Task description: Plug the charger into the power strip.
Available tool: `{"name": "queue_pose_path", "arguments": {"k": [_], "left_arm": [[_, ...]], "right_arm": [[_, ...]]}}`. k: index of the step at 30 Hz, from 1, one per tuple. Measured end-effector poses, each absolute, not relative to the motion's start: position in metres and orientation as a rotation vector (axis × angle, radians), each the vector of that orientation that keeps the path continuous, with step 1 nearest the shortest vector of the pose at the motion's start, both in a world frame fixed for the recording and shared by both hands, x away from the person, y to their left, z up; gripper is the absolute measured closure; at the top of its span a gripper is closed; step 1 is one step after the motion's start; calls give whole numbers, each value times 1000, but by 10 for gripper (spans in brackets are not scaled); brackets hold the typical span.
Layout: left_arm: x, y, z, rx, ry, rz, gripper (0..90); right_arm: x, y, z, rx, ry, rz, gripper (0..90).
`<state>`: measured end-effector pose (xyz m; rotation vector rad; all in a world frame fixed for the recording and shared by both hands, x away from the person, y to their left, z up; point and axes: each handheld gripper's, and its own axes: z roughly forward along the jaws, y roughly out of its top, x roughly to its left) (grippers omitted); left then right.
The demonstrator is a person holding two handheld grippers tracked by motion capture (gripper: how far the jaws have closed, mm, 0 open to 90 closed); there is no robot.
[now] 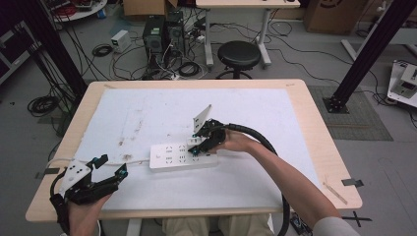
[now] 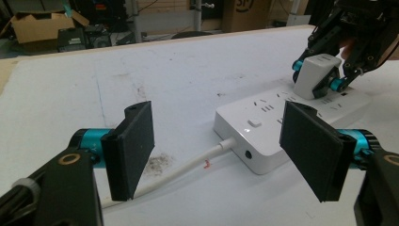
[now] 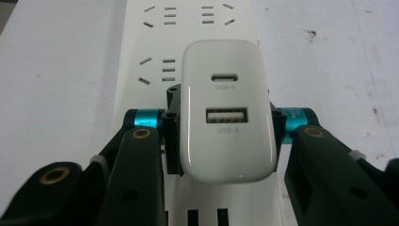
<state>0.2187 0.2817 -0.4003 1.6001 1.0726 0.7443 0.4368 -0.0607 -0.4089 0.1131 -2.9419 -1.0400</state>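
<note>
Charger [image 3: 228, 120], glossy white, rounded, with USB-C and USB-A ports.

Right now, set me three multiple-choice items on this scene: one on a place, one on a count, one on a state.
1. Where is the white charger?
A. over the power strip
B. at the table's far edge
C. on the stool

2. How many ports show on the charger's face?
A. one
B. two
C. four

3. How do the left gripper jaws stand?
A. shut on the cable
B. shut on the charger
C. open, nothing between the pads

Answers:
1 A, the right gripper holds it above the strip's sockets.
2 B, one USB-C and one USB-A.
3 C, the pads stand apart over the mat.
</note>
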Motion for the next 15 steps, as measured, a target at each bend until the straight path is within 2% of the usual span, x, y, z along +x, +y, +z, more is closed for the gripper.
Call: {"name": "queue_pose_path", "arguments": {"k": [14, 15], "left_arm": [[223, 280, -402, 1602, 1064, 735, 267], [223, 280, -402, 1602, 1064, 736, 267]], "right_arm": [[437, -59, -407, 101, -2946, -1009, 625], [436, -59, -407, 93, -2948, -1007, 604]]}}
